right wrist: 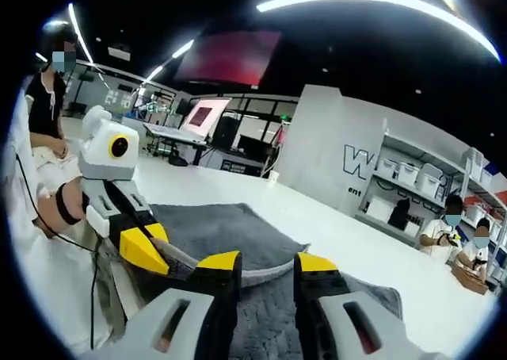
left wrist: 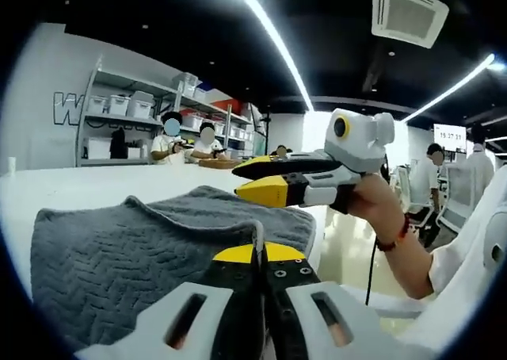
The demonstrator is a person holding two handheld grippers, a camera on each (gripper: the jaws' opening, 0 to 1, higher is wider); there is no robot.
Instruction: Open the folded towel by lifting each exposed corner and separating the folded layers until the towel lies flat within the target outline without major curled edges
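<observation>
Grey towel [left wrist: 158, 249] is on the white table [left wrist: 79, 181], left gripper [right wrist: 150, 249] pinched tight on its near edge, right gripper [right wrist: 265, 269] open and empty just above, so I'd lift slow and peel the layer clear.

Dark grey towel [left wrist: 142, 249] with a raised zigzag weave, on a white desk [left wrist: 87, 181]. Yellow tips, black jaws, pale grey bodies on left gripper [left wrist: 259, 253] and right gripper [right wrist: 268, 266]. Possibly reddish wristband [left wrist: 394, 237].
</observation>
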